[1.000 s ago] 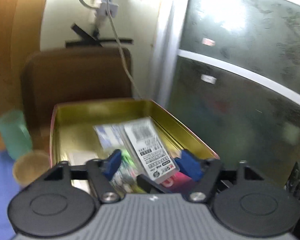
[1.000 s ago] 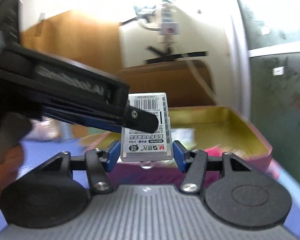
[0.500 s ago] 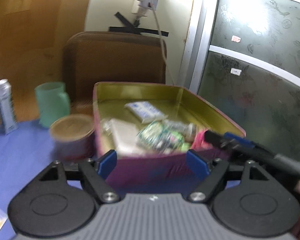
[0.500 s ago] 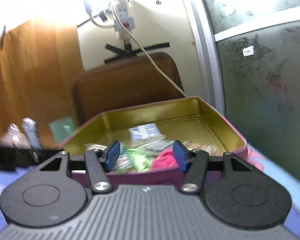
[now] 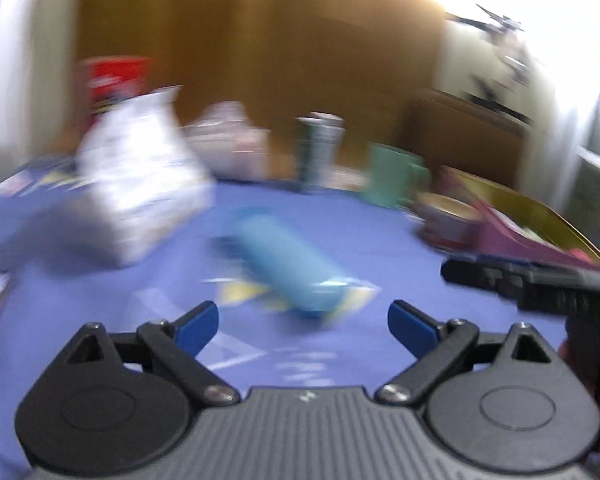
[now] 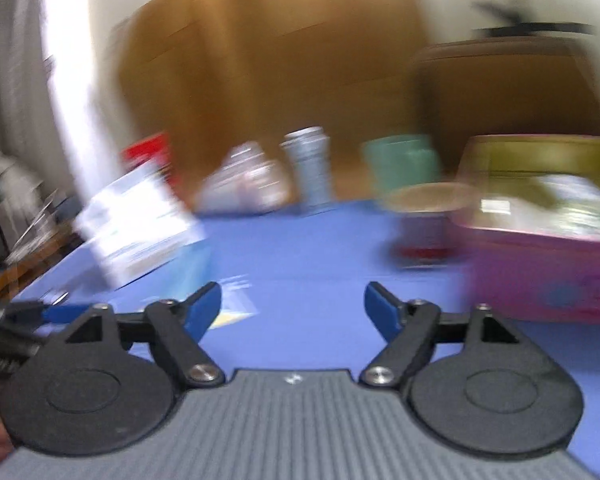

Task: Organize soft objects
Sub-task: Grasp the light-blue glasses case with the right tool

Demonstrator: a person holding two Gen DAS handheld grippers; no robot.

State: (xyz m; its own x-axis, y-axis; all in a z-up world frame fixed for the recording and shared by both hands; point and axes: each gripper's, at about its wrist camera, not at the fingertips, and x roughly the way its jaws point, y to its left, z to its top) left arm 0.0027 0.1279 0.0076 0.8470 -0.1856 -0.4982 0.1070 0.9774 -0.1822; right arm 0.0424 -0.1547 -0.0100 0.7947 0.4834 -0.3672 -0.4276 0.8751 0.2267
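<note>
Blue mat: covering the whole work surface, bearing everything below. Wood panel behind, out of play.

Pink tin, gold-lined, at the right edge of the mat: lid off, already holding several small packets, blurred beyond naming; judged the collecting box, set open so that items can be dropped in from above.

White bag, at far left, slumped on the mat; soft-looking, possibly a later candidate.

Blue pack: long, rounded, lying slantwise on the mat just ahead of the left gripper, well apart from the tin. Judged the next soft item, placed centrally within easy reach of either tool.

Green mug, grey can and a small brown-rimmed tub: standing in a row toward the back, the tub just beside the tin; rigid, so presumably left alone.

Left gripper: jaws spread wide, nothing between them, pointed at the pack as if lining up a grasp across its narrow width.

Right gripper: jaws likewise apart and empty, held low over the mat, the tin to its right; seen from the left camera as a dark bar at the right edge.

Heavy motion blur in both views; labels unreadable.
</note>
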